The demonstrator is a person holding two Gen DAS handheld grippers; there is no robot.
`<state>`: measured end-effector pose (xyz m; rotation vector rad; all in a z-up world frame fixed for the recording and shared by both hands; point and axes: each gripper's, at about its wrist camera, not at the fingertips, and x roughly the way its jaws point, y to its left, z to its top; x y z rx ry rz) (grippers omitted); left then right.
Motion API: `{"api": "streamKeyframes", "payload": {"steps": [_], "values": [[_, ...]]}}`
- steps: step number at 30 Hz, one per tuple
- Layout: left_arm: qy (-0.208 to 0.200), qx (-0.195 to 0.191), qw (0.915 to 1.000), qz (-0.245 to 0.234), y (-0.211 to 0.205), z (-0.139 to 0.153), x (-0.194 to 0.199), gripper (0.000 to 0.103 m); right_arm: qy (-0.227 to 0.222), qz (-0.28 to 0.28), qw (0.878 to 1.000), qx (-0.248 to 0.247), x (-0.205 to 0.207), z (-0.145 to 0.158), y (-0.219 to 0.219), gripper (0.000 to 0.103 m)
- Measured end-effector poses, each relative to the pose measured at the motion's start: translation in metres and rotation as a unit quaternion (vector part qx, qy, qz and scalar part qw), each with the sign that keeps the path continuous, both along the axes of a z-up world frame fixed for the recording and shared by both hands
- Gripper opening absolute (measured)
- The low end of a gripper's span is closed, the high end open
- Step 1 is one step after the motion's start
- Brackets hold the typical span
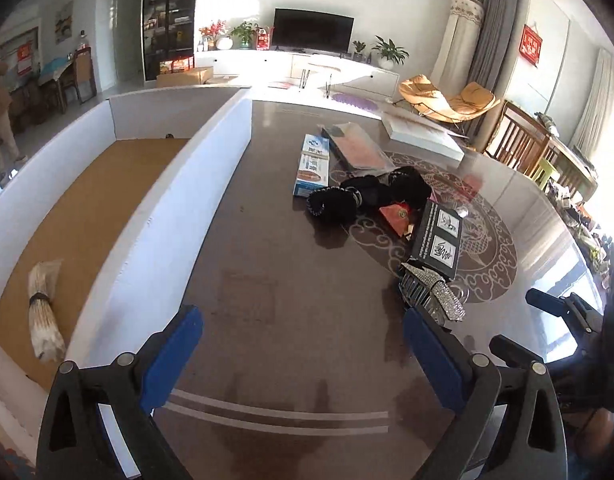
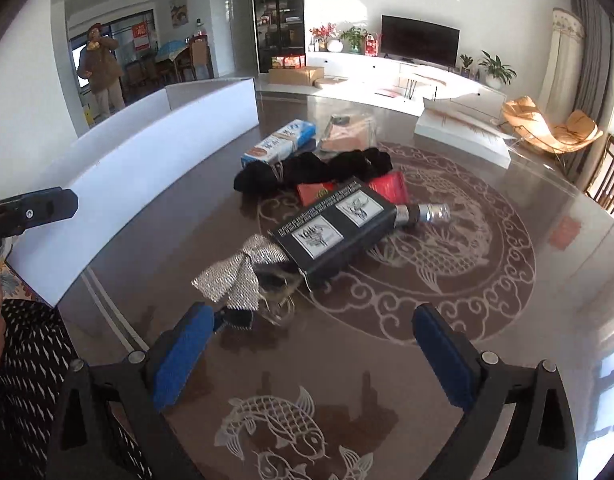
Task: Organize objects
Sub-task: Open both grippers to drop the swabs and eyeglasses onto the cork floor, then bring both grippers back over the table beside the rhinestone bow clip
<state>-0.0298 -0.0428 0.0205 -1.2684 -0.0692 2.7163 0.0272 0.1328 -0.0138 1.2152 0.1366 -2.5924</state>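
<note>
Objects to sort: a loose pile in the middle of the round table (image 2: 547,264) – a black box (image 2: 331,236) with two white labels, a silver sequin bow (image 2: 243,276) touching its near end, a black cloth bundle (image 2: 311,172) behind it, a blue-and-white carton (image 2: 279,142), red packets (image 2: 389,188), a clear sleeve (image 2: 347,132) at the back
Destination, as I judge it: the white-walled tray (image 1: 223,152) with a brown floor at the table's left edge; only a tied pale bundle (image 1: 43,320) lies in it
Left gripper (image 1: 303,348): blue pads spread wide, nothing between them, over bare tabletop just beside the tray wall
Right gripper (image 2: 315,344): spread wide too, empty; its left pad sits right at the bow's lower tip, contact unclear
Step in hand: both tools free and low over the table, so a fresh pick seems about to begin, most of the pile unsorted
Next move: likely the bow, nearest the right gripper; centre the jaws on its knot, then carry it over the tray wall
Watch for: the bow dragging the black box along, as they touch
</note>
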Motion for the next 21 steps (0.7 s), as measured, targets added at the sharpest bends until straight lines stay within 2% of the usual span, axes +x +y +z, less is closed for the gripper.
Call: {"api": "streamKeyframes", "payload": {"steps": [4,6,9,12,16,18,21], "values": [[-0.043,-0.039,0.9982,0.018,0.01,-0.041,-0.03,0.102,-0.004,0.033,0.999,-0.029,0.017,-0.01,-0.018,0.1],[-0.052,-0.027,0.9978,0.031,0.004,-0.047,-0.038,0.101,0.002,0.037,0.999,-0.029,0.004,-0.01,-0.038,0.1],[-0.049,-0.031,0.9964,0.063,-0.005,-0.051,-0.04,0.101,0.012,-0.01,0.999,-0.041,-0.031,-0.013,-0.046,0.1],[-0.058,-0.03,0.9958,0.064,-0.007,-0.057,-0.042,0.1,-0.037,-0.035,0.998,-0.046,-0.057,-0.03,-0.037,0.1],[-0.06,-0.05,0.9962,0.04,0.007,-0.061,-0.042,0.1,-0.035,-0.067,0.997,0.029,-0.042,-0.037,-0.007,0.1],[-0.06,-0.059,0.9962,0.023,0.017,-0.063,-0.042,0.1,-0.029,-0.066,0.997,0.022,-0.025,-0.032,0.011,0.1],[-0.064,-0.061,0.996,-0.01,0.034,-0.07,-0.046,0.1,-0.014,-0.029,0.999,0.014,-0.004,-0.024,0.018,0.102]]}}
